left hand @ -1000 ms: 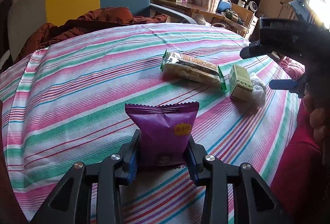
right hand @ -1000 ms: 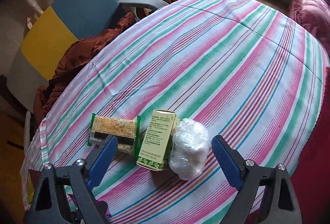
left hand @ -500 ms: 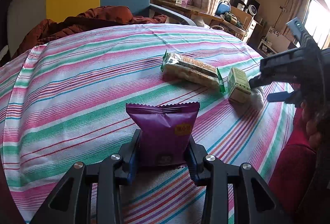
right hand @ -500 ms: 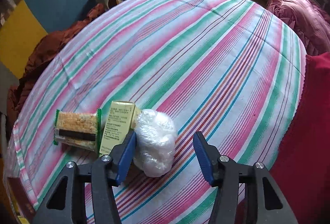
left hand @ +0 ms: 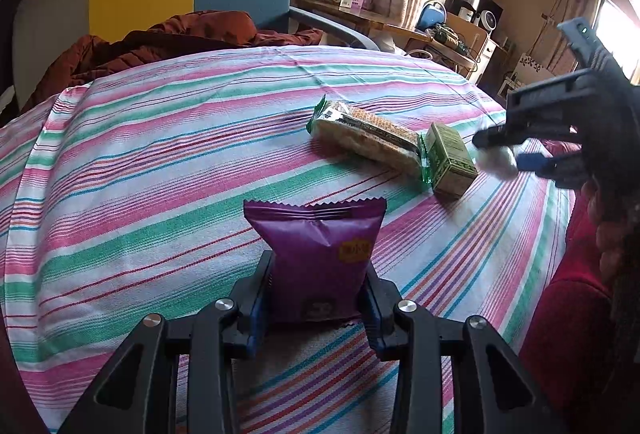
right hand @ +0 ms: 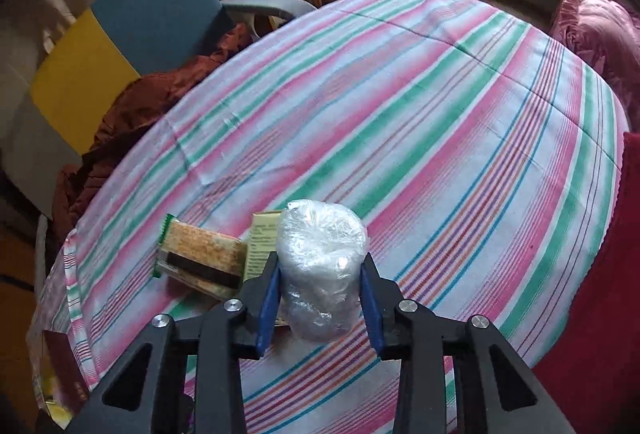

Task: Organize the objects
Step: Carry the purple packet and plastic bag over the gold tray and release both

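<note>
On the striped tablecloth (right hand: 420,122), my right gripper (right hand: 320,284) pinches the clear plastic-wrapped white bundle (right hand: 322,266), just beside the green carton (right hand: 262,240) and wafer packet (right hand: 200,254). I judge a gentle squeeze and straight lift best. My left gripper (left hand: 318,294), held low and level, clamps the purple foil snack pouch (left hand: 316,254).

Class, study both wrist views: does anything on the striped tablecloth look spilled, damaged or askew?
Nothing stands out. The wafer pack and green box lie intact side by side; the left gripper holds a sealed purple snack packet, the right gripper a plastic-wrapped bundle.
</note>
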A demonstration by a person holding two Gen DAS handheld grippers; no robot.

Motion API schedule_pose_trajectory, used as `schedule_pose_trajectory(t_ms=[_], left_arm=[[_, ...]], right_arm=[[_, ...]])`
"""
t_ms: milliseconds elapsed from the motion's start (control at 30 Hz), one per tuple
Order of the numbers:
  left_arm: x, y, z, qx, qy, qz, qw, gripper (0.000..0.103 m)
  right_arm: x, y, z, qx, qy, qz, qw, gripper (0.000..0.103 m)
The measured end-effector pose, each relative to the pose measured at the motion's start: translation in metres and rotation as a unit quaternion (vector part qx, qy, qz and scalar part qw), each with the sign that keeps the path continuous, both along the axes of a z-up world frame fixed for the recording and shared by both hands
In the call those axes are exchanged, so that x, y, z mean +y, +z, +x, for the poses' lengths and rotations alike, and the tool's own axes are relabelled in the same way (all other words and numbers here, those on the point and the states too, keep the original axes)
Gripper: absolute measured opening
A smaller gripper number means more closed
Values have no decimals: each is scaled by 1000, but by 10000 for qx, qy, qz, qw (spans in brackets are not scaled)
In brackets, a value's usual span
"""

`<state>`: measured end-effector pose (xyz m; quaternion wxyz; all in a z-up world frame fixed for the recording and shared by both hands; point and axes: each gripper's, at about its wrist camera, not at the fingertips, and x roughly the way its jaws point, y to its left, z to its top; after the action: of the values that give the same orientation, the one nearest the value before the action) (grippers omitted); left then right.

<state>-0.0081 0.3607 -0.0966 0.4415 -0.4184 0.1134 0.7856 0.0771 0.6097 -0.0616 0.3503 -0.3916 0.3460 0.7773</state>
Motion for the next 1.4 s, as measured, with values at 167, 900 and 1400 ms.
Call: schedule_pose_trajectory(t_ms=[167, 900, 1400], left_arm=[[-14, 7, -3, -137, 109, -91, 9998, 37], [-144, 100, 13, 673, 1117, 279, 9911, 38], [-234, 101, -5, 613, 2124, 335, 9747, 38]], right_arm=[[-20, 15, -8, 437, 421, 128, 9981, 37], [-210, 11, -59, 218, 3595, 463, 9317, 39], [-307, 41, -75, 704, 4512, 166, 8895, 40]])
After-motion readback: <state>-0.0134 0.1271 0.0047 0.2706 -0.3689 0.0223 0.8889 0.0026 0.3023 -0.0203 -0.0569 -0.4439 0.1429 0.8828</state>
